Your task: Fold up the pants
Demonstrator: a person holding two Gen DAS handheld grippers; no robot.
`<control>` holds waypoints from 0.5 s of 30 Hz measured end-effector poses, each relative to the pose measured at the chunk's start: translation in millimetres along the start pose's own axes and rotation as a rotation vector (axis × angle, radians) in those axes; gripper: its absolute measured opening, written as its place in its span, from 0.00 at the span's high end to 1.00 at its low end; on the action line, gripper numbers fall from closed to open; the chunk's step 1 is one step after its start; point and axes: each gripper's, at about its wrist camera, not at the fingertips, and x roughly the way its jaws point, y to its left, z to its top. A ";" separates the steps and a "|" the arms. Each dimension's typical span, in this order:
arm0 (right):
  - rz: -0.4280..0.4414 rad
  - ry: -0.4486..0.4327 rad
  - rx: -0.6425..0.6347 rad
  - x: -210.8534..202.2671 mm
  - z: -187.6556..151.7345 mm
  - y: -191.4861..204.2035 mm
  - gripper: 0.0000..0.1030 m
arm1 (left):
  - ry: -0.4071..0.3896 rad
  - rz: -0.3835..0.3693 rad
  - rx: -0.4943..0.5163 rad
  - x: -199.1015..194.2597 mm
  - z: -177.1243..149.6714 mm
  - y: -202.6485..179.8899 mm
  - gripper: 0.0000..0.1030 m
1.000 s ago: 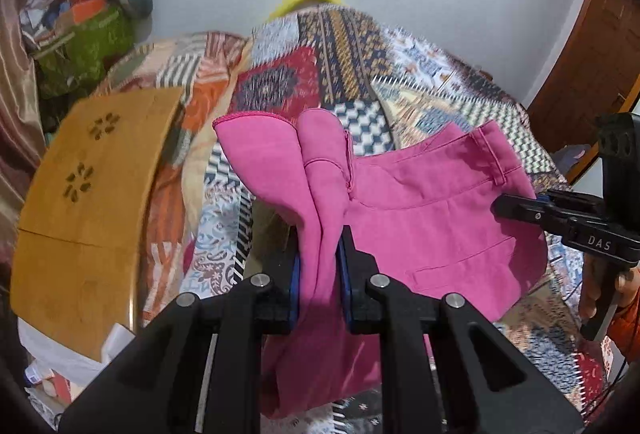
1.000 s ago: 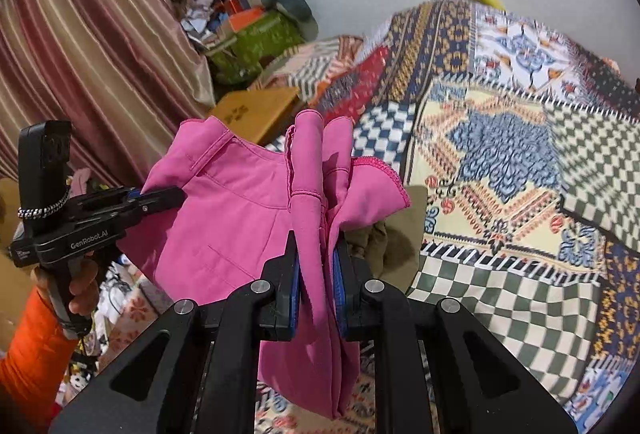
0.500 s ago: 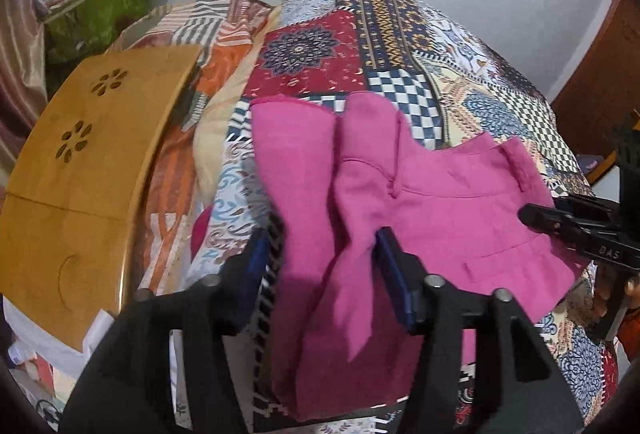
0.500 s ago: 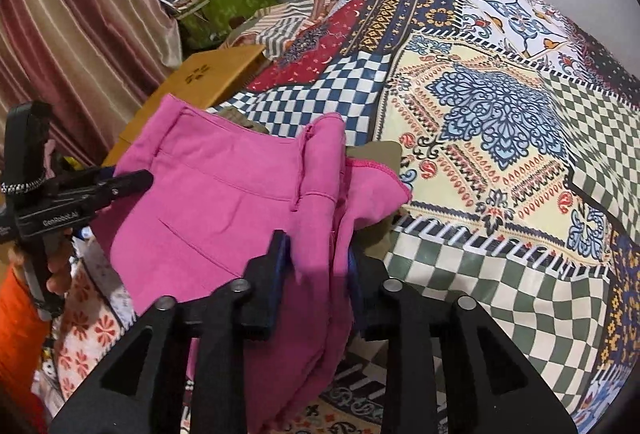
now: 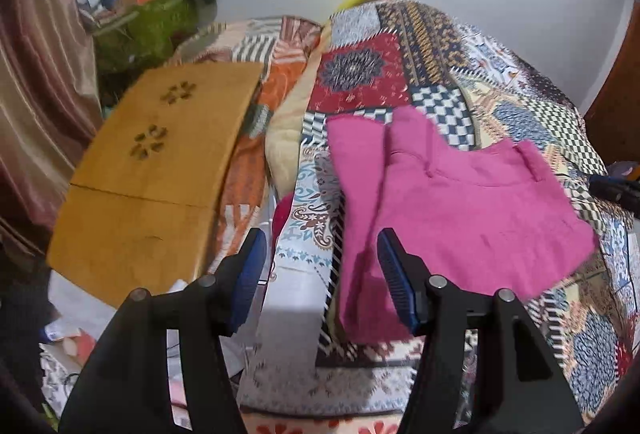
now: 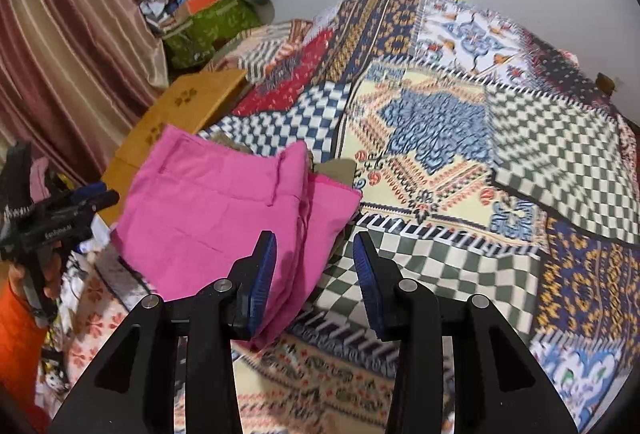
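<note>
Pants (image 5: 460, 218), bright pink, lying folded on the patchwork bedspread (image 5: 400, 74) near the front edge of the bed, waistband side toward the right in the left wrist view, doubled leg part toward the left. Probably laid here for the flat, open stretch of bed within easy reach; judged near the end of a fold, with perhaps one more fold or a smoothing left.

Going left to right in the left wrist view: striped curtain (image 5: 36, 82) at the far left, then a green bag (image 5: 148, 30) heaped with clutter in the corner, then a wooden board (image 5: 156, 174) with flower cut-outs lying beside the bed, close to the cloth's left edge and apt to crowd a wide sweep. Left hand-held gripper (image 5: 320, 274) spread wide, holding nothing, its right finger over the pink cloth's near left edge; touching or not, hard to tell.

In the right wrist view: right hand-held gripper (image 6: 314, 274) likewise spread wide and empty, left finger over the cloth's thick folded edge, right finger over bare bedspread. Olive-brown fabric (image 6: 340, 170) poking out just behind the pants' far corner, partly beneath them, likely to snag or lift at the next grasp there. Right of that, only patterned bedspread.
</note>
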 end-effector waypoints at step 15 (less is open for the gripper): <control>0.019 -0.346 -0.164 -182.0 -18.6 89.2 0.65 | -0.338 -0.108 0.034 -217.4 -1.7 -78.2 0.43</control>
